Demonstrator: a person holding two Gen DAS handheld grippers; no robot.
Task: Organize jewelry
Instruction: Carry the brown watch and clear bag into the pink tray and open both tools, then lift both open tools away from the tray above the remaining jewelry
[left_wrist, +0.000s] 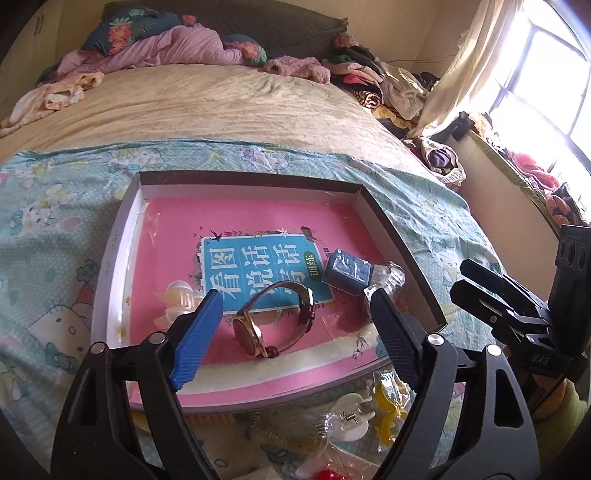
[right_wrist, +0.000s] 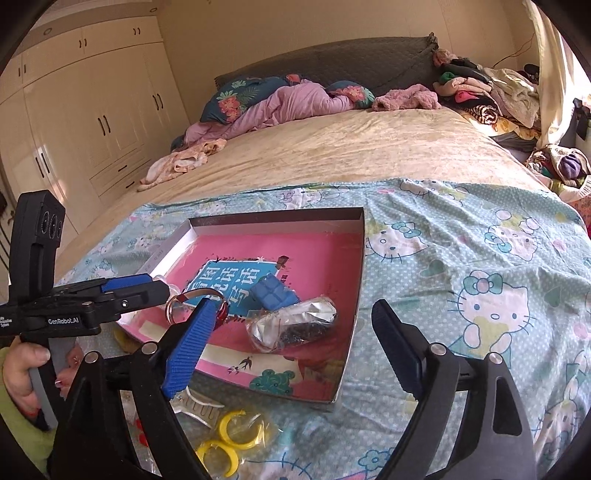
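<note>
Where the big things are: the bed (right_wrist: 332, 147) fills the room, with a cat-print sheet (right_wrist: 461, 258) spread over its near end.
Box: a flat box (left_wrist: 255, 181) with low walls sits on the sheet, and a pink book (left_wrist: 258, 218) lies in it.
Left gripper (left_wrist: 295, 325): jaws wide open, holding nothing, one on each side of the watch.
Right gripper (right_wrist: 291, 332): jaws wide open, holding nothing, at the box's near right corner.
Watch (left_wrist: 275, 325): lies in the box on the book, just ahead of the left gripper; its strap loop runs away from the jaws, and its round face is nearest them.
Nearer gripper: the left one, I think.
Small things: a blue block (left_wrist: 347, 271) and a shiny bag (right_wrist: 295, 325) are in the box; yellow rings (right_wrist: 225, 439) lie outside on the sheet.
</note>
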